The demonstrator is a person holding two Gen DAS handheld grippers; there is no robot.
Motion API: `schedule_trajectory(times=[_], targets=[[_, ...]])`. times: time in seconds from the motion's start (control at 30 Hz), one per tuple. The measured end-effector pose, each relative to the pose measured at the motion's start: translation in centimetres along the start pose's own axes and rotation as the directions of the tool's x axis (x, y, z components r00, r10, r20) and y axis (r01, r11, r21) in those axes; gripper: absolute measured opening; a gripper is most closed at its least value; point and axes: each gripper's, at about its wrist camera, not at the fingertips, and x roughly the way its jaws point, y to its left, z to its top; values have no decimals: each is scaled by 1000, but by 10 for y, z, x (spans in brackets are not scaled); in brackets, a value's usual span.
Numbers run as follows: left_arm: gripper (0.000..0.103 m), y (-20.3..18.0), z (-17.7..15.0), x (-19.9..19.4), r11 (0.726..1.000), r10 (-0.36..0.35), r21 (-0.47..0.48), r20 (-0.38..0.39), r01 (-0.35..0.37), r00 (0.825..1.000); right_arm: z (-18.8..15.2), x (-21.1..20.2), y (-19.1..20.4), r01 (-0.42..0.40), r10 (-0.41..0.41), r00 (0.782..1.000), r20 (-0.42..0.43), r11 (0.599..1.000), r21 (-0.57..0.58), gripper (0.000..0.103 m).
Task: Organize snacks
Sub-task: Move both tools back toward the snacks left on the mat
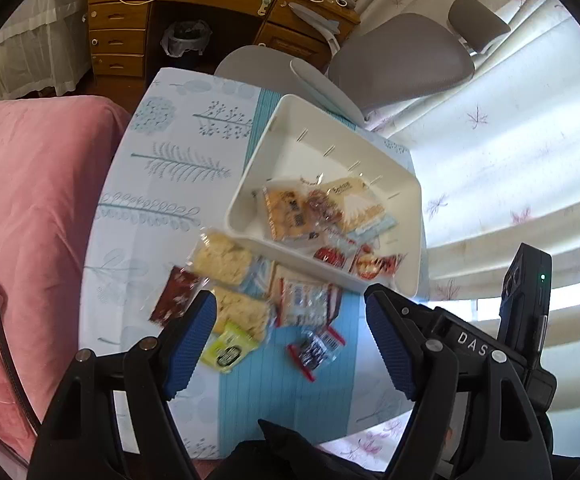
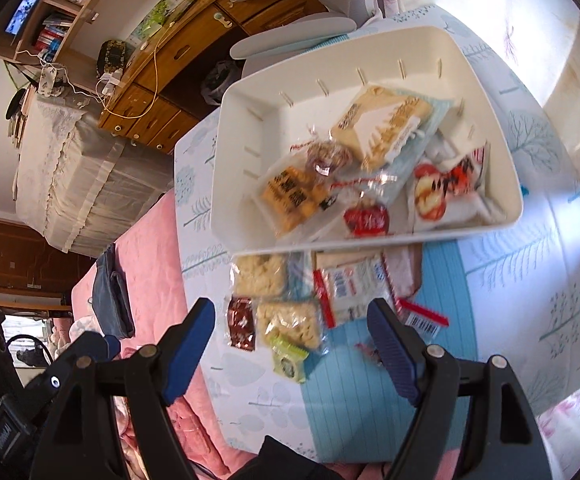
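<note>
Left wrist view: the left tool (image 1: pixel 290 320) hangs above the counter (image 1: pixel 178 160) with its blue pads (image 1: pixel 192 340) standing apart and nothing between them. The white tray (image 1: pixel 406 184) sits at 1 o'clock from the tool, on the patterned cloth, and holds several snack packets (image 1: pixel 290 212) grouped at its near end. Loose packets lie on the counter just outside the tray's near wall: two pale cracker packs (image 1: pixel 226 260), a dark red sachet (image 1: pixel 176 296) at 10 o'clock, a green candy (image 1: pixel 228 348) and a white-and-red packet (image 1: pixel 310 296). A pink bedspread (image 1: pixel 30 220) lies at 9 o'clock.

Right wrist view: the right tool (image 2: pixel 290 328) also stands apart and empty, pointing down over the same loose packets. The tray (image 2: pixel 242 128) lies at 12 o'clock, its contents blurred. A wooden desk (image 2: pixel 178 68) stands at 11 o'clock beyond the counter.
</note>
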Motion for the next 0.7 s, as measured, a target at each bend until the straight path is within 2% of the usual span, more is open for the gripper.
schedule_trajectory(times=[0.27,0.7], targets=[[76,33,-17,-16,999,5,48,-37,-3,999,-38,7,16,22,-23,999,24,999,45,79],[76,69,-22,-19,985,8,173,-118,13,993,-95,24,31,65,-75,993,88,991,114,79]])
